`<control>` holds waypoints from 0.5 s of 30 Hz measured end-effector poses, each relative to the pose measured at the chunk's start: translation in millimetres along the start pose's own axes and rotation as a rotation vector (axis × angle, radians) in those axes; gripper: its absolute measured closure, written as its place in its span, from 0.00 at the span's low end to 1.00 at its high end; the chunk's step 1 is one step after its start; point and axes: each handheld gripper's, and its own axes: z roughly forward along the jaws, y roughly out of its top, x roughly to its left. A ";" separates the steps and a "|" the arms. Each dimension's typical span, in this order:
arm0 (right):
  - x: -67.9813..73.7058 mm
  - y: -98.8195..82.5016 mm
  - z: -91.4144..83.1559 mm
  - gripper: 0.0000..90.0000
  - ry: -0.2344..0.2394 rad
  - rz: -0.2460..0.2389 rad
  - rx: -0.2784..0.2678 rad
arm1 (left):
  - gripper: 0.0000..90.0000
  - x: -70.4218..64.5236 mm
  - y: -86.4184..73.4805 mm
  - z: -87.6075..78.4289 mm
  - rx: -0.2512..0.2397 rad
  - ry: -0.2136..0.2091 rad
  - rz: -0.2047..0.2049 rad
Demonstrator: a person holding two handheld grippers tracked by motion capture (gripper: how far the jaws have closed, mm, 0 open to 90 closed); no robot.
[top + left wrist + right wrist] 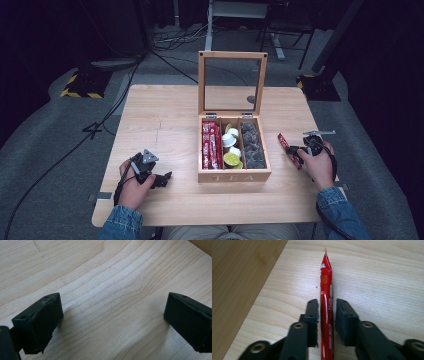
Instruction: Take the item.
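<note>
Fingers (pixel 342 322) of the right gripper (pixel 326 322) are seen slightly parted around a light, limp, slippery red sachet (pixel 326 290), best pinched mid-length.

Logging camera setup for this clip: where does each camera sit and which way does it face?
High view: above the person's side, looking forward and down on the table and tea box; forearms, both hands.
Left gripper view: on the left tool, facing bare tabletop; jaws apart.
Right gripper view: on the right tool, along the red sachet.
Shared: sachet, high and right views.
</note>
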 end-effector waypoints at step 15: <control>-0.8 8.2 -25.7 0.53 -0.001 -0.035 -0.173 | 0.00 0.6 2.0 1.8 0.009 -0.002 0.007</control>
